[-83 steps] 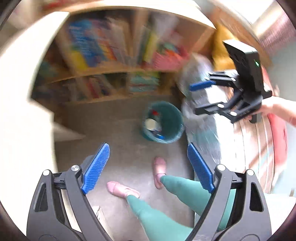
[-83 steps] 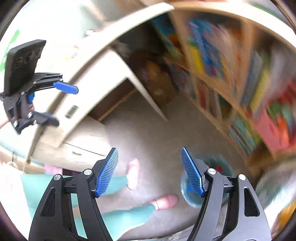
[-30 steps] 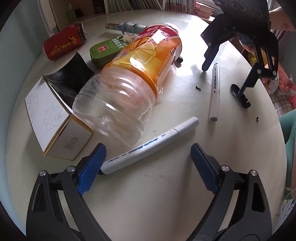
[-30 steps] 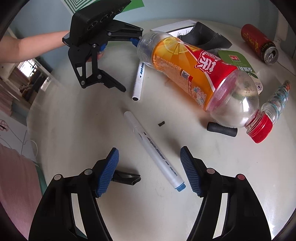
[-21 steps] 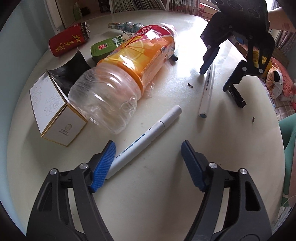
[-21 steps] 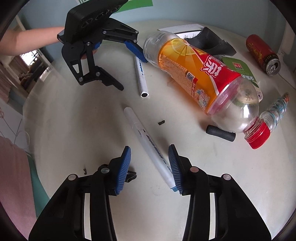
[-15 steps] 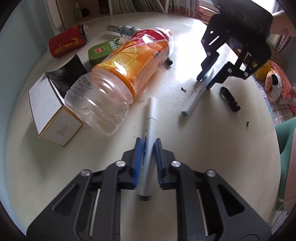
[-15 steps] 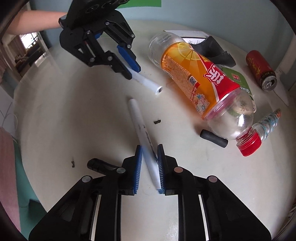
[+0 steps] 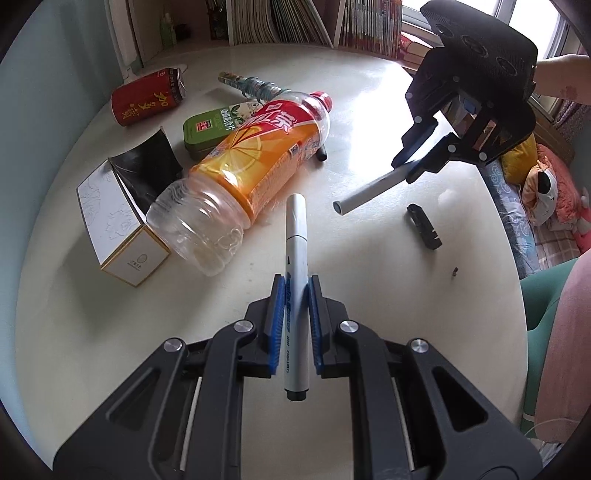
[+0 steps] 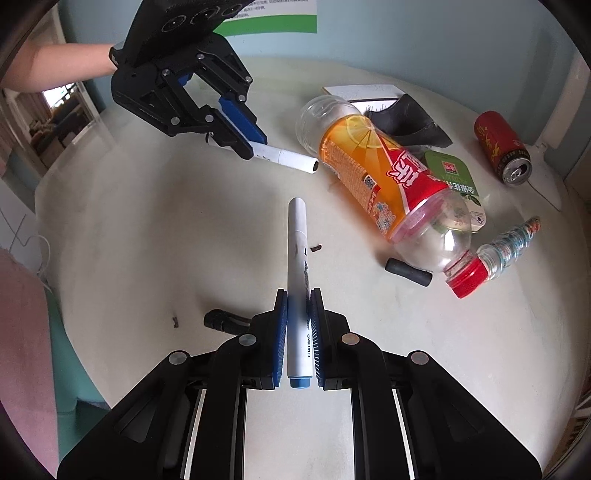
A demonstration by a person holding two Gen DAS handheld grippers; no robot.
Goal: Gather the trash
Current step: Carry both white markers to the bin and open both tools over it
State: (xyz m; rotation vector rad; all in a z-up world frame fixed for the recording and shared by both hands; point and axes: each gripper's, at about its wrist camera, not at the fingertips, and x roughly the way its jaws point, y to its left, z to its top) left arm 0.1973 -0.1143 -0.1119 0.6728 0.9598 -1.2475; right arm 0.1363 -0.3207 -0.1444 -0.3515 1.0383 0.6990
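My left gripper [image 9: 295, 286] is shut on a white marker [image 9: 296, 236] and holds it above the round table [image 9: 369, 288]. My right gripper [image 10: 298, 295] is shut on a second white marker [image 10: 297, 243], also lifted. Each gripper shows in the other view, the right one [image 9: 413, 162] at upper right and the left one [image 10: 249, 146] at upper left. A large empty orange drink bottle [image 9: 255, 155] lies on the table, also in the right wrist view [image 10: 391, 184]. A red can [image 9: 147, 98], a green tin [image 9: 210, 129] and a small crushed bottle [image 9: 255, 86] lie behind it.
A white and black carton [image 9: 122, 218] lies at the left. A black marker cap [image 9: 424, 226] and a black cylinder [image 10: 408, 272] lie on the table. Books [image 9: 295, 18] line the far edge. A cushion and toys [image 9: 546, 192] sit at the right.
Both grippers came from the floor bin to the table, closed on one marker each and lifted them. The markers now point forward along the fingers.
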